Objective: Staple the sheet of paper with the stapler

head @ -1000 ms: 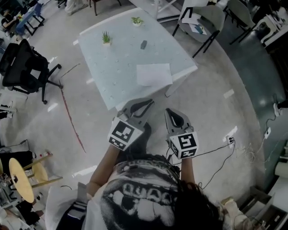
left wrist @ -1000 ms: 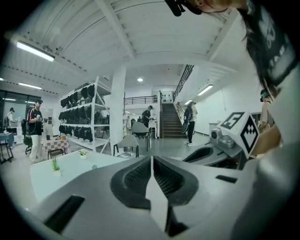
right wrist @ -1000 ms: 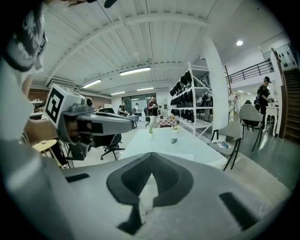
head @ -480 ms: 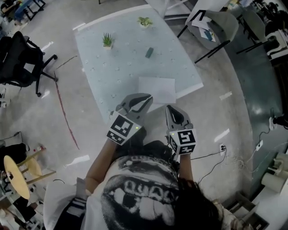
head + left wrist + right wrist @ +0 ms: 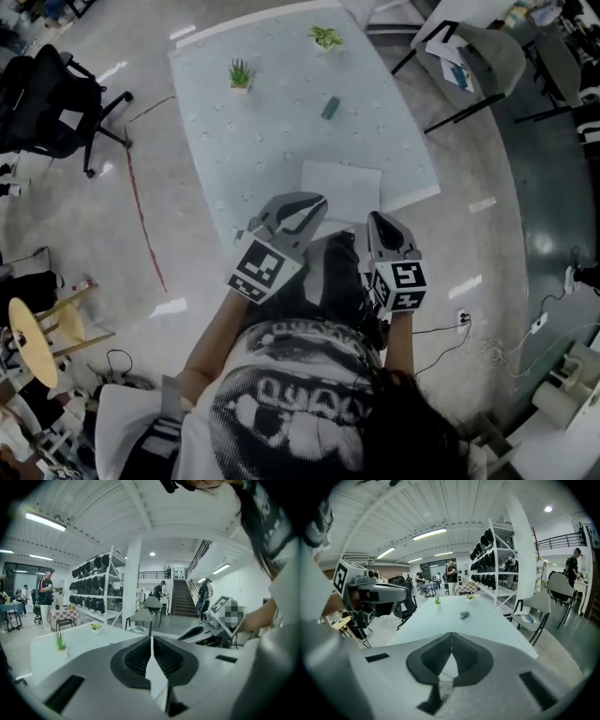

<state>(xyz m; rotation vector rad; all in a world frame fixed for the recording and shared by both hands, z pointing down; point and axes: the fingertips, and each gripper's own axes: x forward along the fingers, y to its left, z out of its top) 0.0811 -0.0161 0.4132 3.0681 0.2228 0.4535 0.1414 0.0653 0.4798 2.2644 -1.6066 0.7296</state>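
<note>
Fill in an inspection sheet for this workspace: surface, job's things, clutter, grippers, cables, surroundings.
Surface: pale table, speckled top.
Job's things: sheet of paper lying flat by the table's near edge; stapler further in, apart from the sheet.
Clutter: two small potted plants at the far side.
Grippers: left gripper and right gripper held by the near edge; jaws together on both, nothing between them.
Cables: loose cables on the floor to the right; nothing seen on the table.
Surroundings: black office chair, grey chair, wooden stool, shelving, people in the distance.
</note>
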